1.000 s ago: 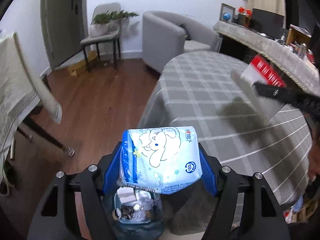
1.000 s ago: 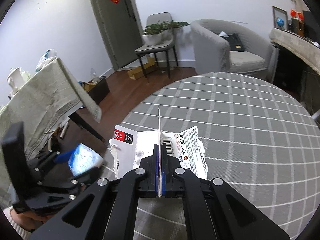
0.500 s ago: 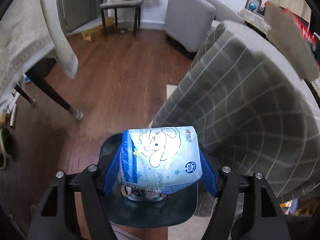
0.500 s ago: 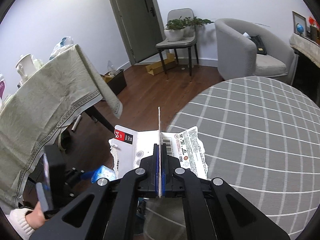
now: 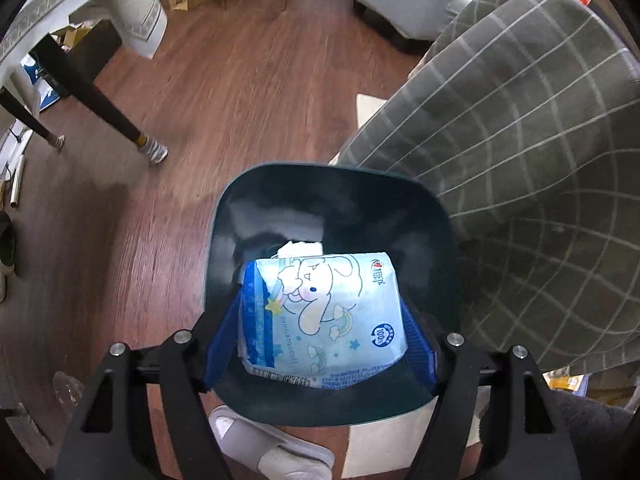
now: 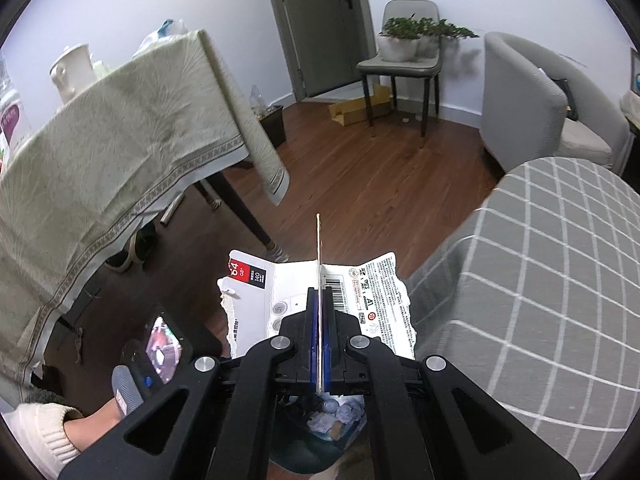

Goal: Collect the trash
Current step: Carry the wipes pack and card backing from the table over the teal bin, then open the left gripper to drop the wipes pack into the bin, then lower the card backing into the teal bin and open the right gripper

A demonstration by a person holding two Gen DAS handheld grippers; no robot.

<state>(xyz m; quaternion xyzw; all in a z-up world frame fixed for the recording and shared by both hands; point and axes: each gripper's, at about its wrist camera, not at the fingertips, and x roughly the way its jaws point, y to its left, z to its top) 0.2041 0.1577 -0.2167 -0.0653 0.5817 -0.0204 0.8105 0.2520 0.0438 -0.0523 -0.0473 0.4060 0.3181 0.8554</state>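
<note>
A light blue tissue pack (image 5: 324, 316) with a cartoon dog sits slightly tilted between the blue pads of my left gripper (image 5: 320, 304). The jaws are opening, and the pads still touch the pack's sides. It hangs over the mouth of a dark green bin (image 5: 440, 216) on the floor, with white paper (image 5: 300, 247) showing inside. My right gripper (image 6: 319, 300) is shut on a torn white cardboard package (image 6: 256, 300) with a red label and a barcode. It holds the package above the same bin (image 6: 292, 462), where crumpled paper (image 6: 340, 418) lies.
A round table under a grey checked cloth (image 5: 520, 160) stands right beside the bin. A second table with a beige cloth (image 6: 100, 160) and dark legs (image 5: 100, 108) is at the left. A grey slipper (image 5: 272, 444) lies by the bin. A cream sleeve (image 6: 40, 424) shows at lower left.
My left gripper came down with the tissue pack until the bin's mouth filled the view beneath it. My right gripper carried the cardboard left, off the checked table and over the bin.
</note>
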